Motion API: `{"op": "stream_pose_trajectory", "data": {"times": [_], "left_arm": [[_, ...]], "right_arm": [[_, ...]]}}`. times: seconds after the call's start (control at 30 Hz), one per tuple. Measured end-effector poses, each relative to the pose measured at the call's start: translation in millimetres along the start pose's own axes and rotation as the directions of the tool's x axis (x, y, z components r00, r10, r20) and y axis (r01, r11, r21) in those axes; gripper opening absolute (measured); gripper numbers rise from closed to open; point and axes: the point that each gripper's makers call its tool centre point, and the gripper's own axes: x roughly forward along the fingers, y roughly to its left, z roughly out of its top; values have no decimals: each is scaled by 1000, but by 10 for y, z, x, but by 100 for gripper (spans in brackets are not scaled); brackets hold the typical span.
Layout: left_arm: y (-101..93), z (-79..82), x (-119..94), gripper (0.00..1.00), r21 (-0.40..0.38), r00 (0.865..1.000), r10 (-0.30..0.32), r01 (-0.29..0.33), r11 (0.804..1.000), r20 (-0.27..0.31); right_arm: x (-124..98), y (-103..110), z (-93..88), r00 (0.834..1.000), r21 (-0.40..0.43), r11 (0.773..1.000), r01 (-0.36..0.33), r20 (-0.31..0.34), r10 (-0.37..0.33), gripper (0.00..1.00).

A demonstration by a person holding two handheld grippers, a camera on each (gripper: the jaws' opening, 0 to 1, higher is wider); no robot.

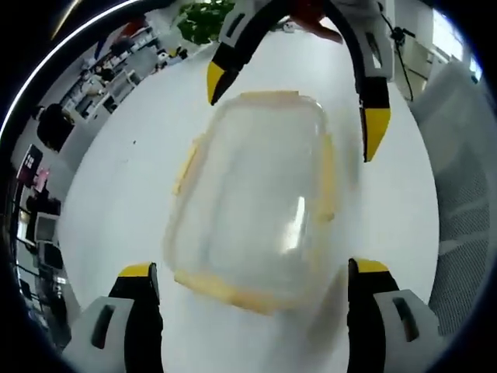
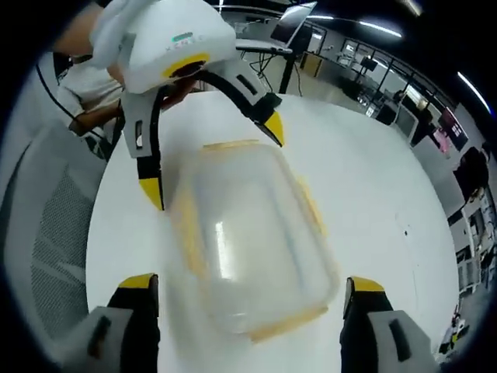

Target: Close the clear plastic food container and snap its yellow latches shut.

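White round table (image 1: 140, 179) bearing a clear lidded food container (image 1: 256, 202) with yellow latches (image 1: 189, 165); left gripper (image 1: 252, 276) and right gripper (image 2: 248, 284) flank it, jaws spread, grasping nothing.

On the white table (image 1: 140, 179) the container (image 1: 256, 202) is the one obstacle, lying between the two grippers. In the left gripper view bare tabletop runs wide from 8 to 11 o'clock of it; the right gripper (image 1: 299, 93), jaws apart, straddles its 12 o'clock end. In the right gripper view the left gripper (image 2: 213, 159) stands likewise at 11 to 12 o'clock, open table spreads toward 2 to 4 o'clock, and a mesh chair (image 2: 46, 256) borders the edge at 8 to 9 o'clock.
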Motion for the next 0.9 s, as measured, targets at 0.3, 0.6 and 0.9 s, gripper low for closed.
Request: {"op": "stream_pose_trajectory", "data": {"times": [0.3, 0.6, 0.9], "left_arm": [[-97, -44, -72, 98, -65, 1000, 18, -17, 998, 22], [-196, -90, -144, 96, -120, 999, 38, -34, 992, 31], [-285, -108, -248, 94, -167, 997, 52, -42, 985, 59]], "right_arm": [[-95, 27, 44, 998, 56, 998, 42, 54, -45, 99], [-138, 88, 39, 991, 131, 988, 80, 92, -93, 97], [-220, 161, 79, 981, 202, 974, 101, 142, -131, 95]]}}
